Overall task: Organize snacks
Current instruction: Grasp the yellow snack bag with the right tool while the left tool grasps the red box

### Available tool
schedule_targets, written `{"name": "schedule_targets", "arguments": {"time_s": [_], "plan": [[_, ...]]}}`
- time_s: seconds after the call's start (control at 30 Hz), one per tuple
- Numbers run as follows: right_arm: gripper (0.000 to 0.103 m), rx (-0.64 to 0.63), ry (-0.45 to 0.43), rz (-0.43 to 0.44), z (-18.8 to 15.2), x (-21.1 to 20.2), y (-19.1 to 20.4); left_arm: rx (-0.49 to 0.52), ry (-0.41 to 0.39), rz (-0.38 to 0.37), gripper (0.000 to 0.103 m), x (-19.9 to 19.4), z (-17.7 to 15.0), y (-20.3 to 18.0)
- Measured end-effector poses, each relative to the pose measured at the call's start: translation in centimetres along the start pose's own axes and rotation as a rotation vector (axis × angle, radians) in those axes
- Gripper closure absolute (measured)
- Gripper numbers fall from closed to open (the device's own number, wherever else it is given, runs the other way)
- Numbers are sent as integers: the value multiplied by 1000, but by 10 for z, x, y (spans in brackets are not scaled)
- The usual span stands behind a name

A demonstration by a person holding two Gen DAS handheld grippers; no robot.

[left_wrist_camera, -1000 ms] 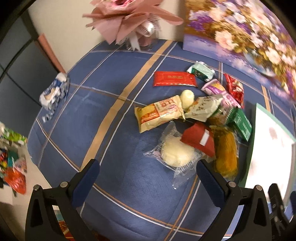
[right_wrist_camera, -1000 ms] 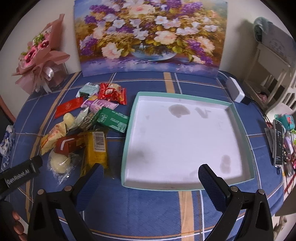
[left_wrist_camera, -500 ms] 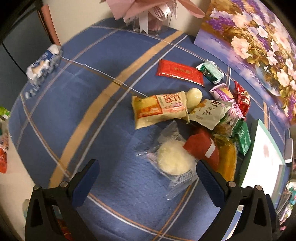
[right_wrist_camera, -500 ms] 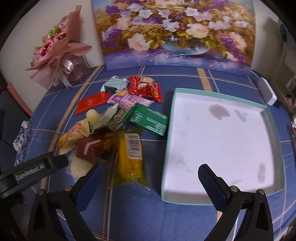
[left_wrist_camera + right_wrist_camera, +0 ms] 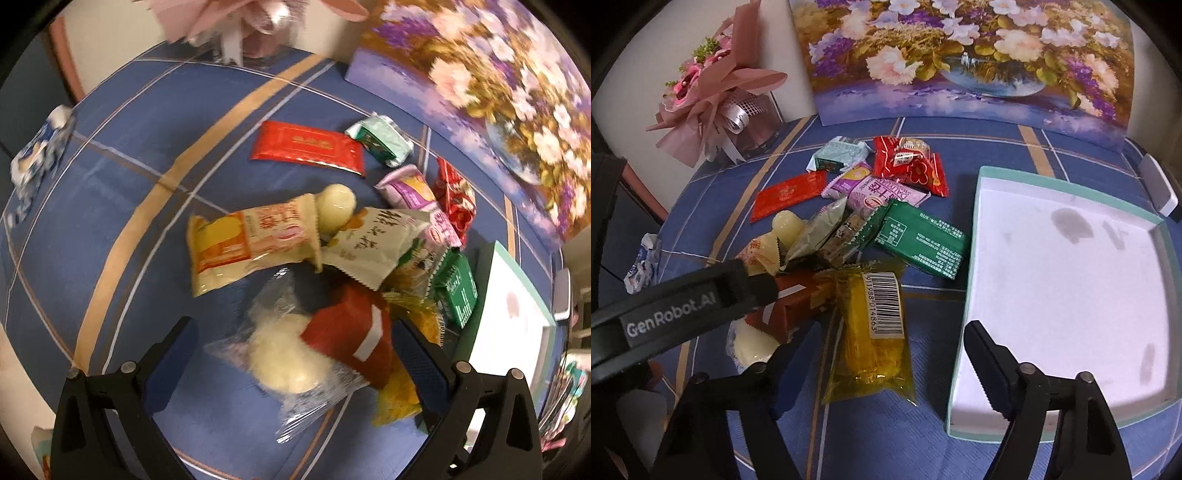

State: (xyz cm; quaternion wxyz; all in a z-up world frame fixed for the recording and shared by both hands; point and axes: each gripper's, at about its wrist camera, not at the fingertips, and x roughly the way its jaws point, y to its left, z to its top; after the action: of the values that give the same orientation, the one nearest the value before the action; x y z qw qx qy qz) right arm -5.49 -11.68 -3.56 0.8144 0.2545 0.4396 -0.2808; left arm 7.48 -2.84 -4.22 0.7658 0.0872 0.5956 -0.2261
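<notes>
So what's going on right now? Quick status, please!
Left tool open, low over the clear-wrapped white bun and dark red packet. Right tool open, above the yellow packet. White tray holds no snacks. Packets overlap in a pile.

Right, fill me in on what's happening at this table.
A person with a gripper in each hand is sorting snacks. The left gripper, open, frames the clear-wrapped white bun and the dark red packet. The right gripper, also open, hovers over the yellow packet. The teal-rimmed tray holds no snacks; all lie on the blue tablecloth.
</notes>
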Motion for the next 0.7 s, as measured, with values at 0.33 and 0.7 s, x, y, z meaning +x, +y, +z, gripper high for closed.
{"name": "schedule_targets", "arguments": {"time_s": [0.33,0.7], "plan": [[40,3,87,24,-1,22,-3,128,32,-5,16,18,5,-27],[50,-30,120,27,-6,37,3,155,46,-86,53,24,2,-34]]}}
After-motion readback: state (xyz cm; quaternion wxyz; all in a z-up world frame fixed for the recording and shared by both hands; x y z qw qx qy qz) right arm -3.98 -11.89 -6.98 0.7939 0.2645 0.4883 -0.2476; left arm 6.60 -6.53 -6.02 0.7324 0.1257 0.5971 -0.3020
